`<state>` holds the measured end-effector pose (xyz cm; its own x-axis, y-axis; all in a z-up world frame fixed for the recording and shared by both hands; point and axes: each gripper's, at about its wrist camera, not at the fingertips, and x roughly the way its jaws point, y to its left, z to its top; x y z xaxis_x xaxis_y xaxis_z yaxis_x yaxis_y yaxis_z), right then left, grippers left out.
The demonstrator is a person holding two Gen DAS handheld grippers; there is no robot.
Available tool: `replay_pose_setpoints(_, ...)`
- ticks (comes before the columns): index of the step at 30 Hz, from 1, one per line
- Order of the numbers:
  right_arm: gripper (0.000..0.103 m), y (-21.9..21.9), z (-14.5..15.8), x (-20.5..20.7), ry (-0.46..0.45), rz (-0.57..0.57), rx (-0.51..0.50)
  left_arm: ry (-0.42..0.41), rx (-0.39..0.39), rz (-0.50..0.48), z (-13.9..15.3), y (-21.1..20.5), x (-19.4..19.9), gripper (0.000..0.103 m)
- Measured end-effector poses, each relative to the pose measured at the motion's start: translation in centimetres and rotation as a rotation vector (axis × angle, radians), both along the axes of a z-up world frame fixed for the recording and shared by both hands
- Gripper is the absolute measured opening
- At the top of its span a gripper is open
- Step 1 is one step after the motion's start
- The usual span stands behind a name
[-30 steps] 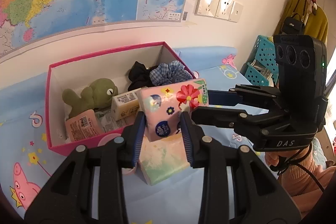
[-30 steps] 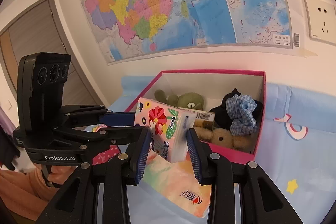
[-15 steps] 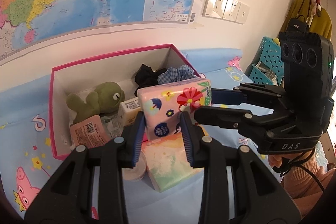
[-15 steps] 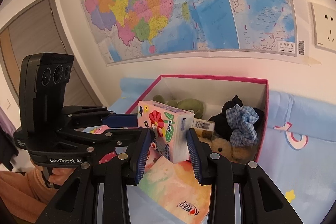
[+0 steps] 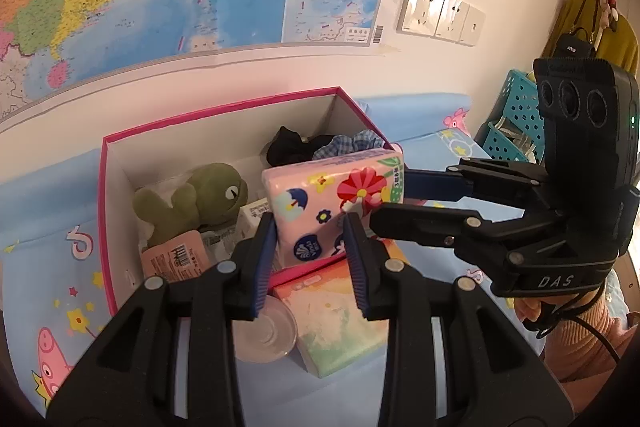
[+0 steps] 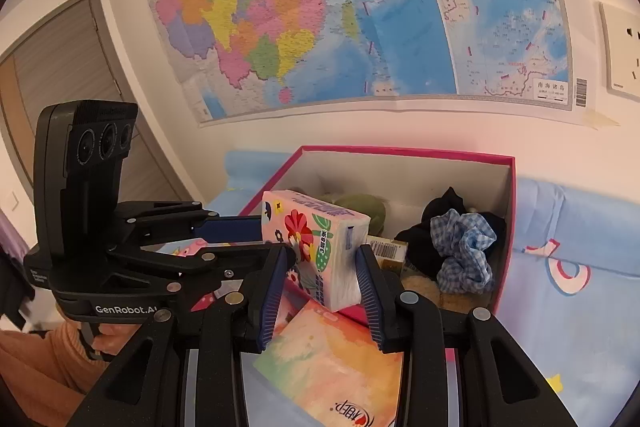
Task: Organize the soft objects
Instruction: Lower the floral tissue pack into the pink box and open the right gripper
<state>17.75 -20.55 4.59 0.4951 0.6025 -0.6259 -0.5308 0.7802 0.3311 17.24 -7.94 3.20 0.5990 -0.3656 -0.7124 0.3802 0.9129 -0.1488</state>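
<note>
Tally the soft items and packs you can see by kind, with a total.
Tissue packs: 2, floral pack held by both tools, pastel pack on the bed
Plush toys: 2, green, tan
Scrunchies: 2, checked, black
Small packets in the box: 2, pink, white
Total: 8

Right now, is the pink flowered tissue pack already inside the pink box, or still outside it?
Still outside. The tissue pack hangs above the pink box's near rim, held between both grippers, left and right.
</note>
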Motion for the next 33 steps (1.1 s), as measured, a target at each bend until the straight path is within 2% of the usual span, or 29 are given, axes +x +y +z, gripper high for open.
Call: replay_pose_setpoints(33, 0.037, 0.2, -0.7, 2.0, 0.036, -0.015, 0.007, 0.010, 0.040, 0.000, -0.7, 0.1, 2.9, 0.036)
